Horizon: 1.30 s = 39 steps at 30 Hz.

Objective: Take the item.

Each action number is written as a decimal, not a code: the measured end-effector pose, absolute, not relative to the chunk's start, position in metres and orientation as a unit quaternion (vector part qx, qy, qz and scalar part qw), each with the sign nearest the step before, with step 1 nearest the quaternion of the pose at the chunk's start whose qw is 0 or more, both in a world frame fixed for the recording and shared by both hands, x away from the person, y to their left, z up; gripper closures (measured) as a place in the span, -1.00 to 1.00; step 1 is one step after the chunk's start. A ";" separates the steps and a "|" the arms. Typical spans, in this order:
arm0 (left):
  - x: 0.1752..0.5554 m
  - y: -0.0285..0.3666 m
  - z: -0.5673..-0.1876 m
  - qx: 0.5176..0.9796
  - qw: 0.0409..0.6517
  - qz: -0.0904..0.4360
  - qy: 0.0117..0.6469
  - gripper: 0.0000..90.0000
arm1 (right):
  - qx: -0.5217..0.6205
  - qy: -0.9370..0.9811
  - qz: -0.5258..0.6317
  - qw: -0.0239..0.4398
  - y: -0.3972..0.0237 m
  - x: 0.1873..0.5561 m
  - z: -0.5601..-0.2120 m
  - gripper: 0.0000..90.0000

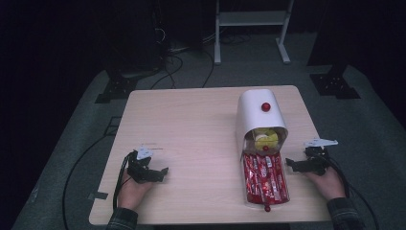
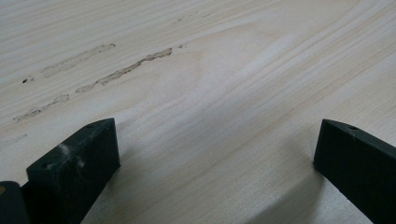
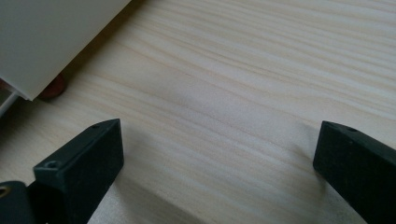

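Observation:
A white round-topped box (image 1: 258, 115) with a red knob (image 1: 265, 107) lies on the wooden table (image 1: 191, 124), right of centre. Its front is open and shows yellow items (image 1: 265, 138). A tray of red packets (image 1: 265, 177) sticks out towards the table's near edge. My right gripper (image 1: 293, 164) rests on the table just right of the tray, open and empty. In the right gripper view, my right gripper (image 3: 217, 135) faces the box's white wall (image 3: 51, 37). My left gripper (image 1: 155, 170) lies at the near left, also open over bare wood (image 2: 215, 135).
Pale scuff marks (image 2: 121, 72) streak the wood ahead of the left gripper. Beyond the table, a white frame (image 1: 251, 19) stands on the grey floor. Black stand bases (image 1: 335, 84) and cables (image 1: 172, 62) lie near the far corners.

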<state>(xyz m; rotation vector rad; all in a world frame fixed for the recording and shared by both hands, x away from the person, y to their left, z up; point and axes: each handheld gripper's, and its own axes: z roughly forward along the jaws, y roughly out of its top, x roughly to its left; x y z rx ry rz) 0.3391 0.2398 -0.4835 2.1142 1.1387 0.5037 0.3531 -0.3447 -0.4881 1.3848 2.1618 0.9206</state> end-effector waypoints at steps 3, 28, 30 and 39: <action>0.339 0.240 -0.484 0.811 0.337 0.193 0.437 -1.00 | 0.497 0.776 0.330 0.206 -0.345 0.353 -0.488 -0.98; 0.340 0.239 -0.483 0.811 0.336 0.194 0.437 -1.00 | 0.515 0.771 0.323 0.190 -0.357 0.346 -0.472 -0.97; 0.339 0.238 -0.483 0.812 0.336 0.193 0.436 -1.00 | 0.515 0.771 0.325 0.186 -0.357 0.345 -0.471 -0.97; 0.339 0.238 -0.483 0.814 0.336 0.191 0.433 -1.00 | 0.515 0.766 0.337 0.184 -0.356 0.337 -0.462 -0.97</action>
